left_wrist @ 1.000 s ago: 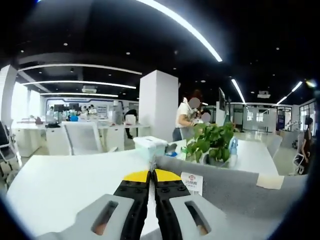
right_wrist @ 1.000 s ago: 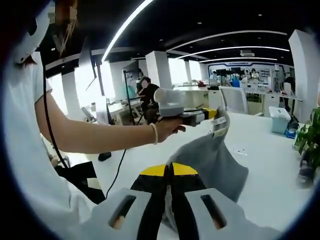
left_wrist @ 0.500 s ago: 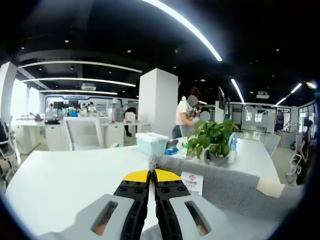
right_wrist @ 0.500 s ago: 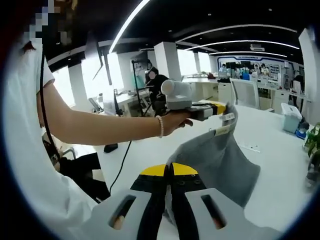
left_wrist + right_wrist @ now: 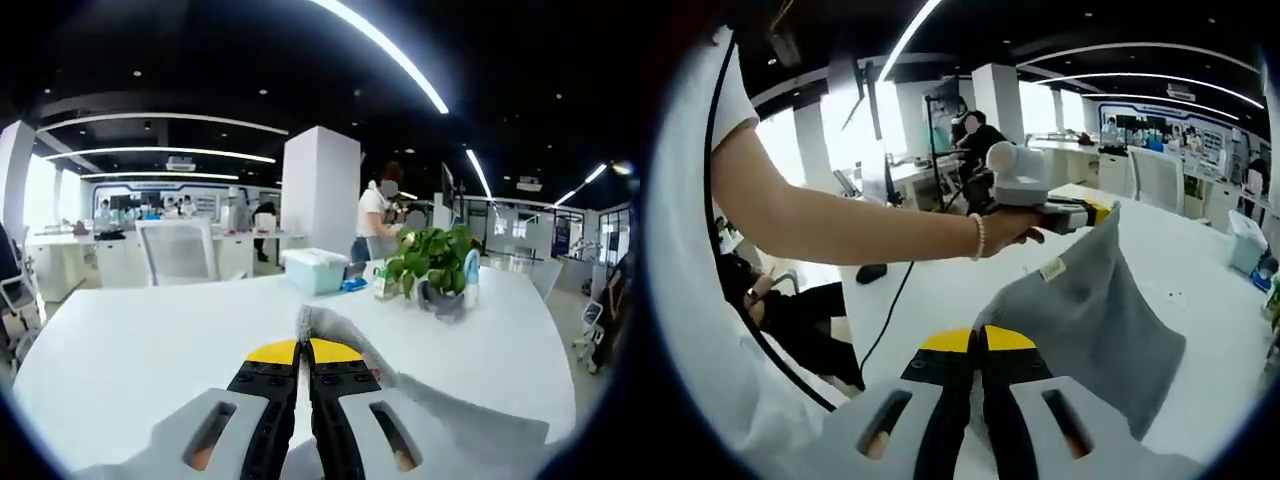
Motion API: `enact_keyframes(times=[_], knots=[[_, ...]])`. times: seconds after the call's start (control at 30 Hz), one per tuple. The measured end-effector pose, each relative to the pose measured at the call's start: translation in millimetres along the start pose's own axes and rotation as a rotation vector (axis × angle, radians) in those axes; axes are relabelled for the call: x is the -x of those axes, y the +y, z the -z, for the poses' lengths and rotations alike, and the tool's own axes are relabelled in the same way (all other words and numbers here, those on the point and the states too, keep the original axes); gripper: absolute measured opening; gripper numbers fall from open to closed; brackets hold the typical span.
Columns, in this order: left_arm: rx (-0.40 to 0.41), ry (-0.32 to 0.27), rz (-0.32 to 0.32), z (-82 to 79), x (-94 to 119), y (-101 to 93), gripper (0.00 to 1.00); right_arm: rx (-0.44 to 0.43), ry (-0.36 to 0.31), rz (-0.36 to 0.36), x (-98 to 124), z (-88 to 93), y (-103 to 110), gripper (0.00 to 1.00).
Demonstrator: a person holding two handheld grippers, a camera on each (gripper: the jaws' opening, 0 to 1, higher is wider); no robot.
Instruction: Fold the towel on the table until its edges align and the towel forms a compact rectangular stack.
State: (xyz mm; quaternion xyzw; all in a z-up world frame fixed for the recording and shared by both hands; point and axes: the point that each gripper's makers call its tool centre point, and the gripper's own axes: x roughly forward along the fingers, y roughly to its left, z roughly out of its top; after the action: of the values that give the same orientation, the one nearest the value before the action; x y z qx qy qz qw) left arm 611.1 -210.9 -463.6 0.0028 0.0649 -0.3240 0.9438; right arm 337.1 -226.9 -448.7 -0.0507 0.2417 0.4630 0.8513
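The grey towel [image 5: 1090,320] hangs in the air above the white table [image 5: 1200,300], stretched between both grippers, with a small white label on it. My right gripper [image 5: 980,337] is shut on one corner at the bottom of the right gripper view. In that same view my left gripper [image 5: 1090,212], held in a person's hand, pinches the far upper corner. In the left gripper view my left gripper [image 5: 303,349] is shut on a grey towel [image 5: 440,400] corner that trails off to the lower right.
A potted green plant [image 5: 432,272] and a pale lidded box [image 5: 315,270] stand at the table's far side. A white office chair [image 5: 180,250] sits behind the table. A person's bare arm [image 5: 840,235] crosses the right gripper view. A black cable [image 5: 885,320] hangs down.
Both cameras have shifted. The towel is pulled flatter and wider between the grippers. In the left gripper view its label and top edge have dropped away to the lower right.
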Motion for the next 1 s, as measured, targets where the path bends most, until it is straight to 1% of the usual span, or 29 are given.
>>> enact_keyframes(times=[0.17,0.37,0.53,0.67,0.87,1.0], knots=[[0.036,0.01,-0.006,13.8,5.6,13.1,0.03,0.018,0.035,-0.029,-17.4,4.6,10.1,0.0],[0.043,0.045,-0.014,33.8,11.2,27.6,0.03,0.039,0.08,-0.052,-36.9,11.4,17.4,0.0],[0.048,0.056,-0.016,46.6,14.4,35.2,0.03,0.026,0.112,-0.074,-52.7,18.3,21.2,0.0],[0.049,0.068,-0.017,55.3,18.0,40.7,0.03,0.033,0.125,-0.088,-61.8,20.1,24.5,0.0],[0.048,0.093,-0.026,71.1,28.2,49.6,0.03,0.053,0.155,-0.109,-76.0,28.4,28.1,0.0],[0.055,0.111,-0.039,82.2,33.6,57.8,0.03,0.044,0.169,-0.127,-83.1,34.8,30.1,0.0]])
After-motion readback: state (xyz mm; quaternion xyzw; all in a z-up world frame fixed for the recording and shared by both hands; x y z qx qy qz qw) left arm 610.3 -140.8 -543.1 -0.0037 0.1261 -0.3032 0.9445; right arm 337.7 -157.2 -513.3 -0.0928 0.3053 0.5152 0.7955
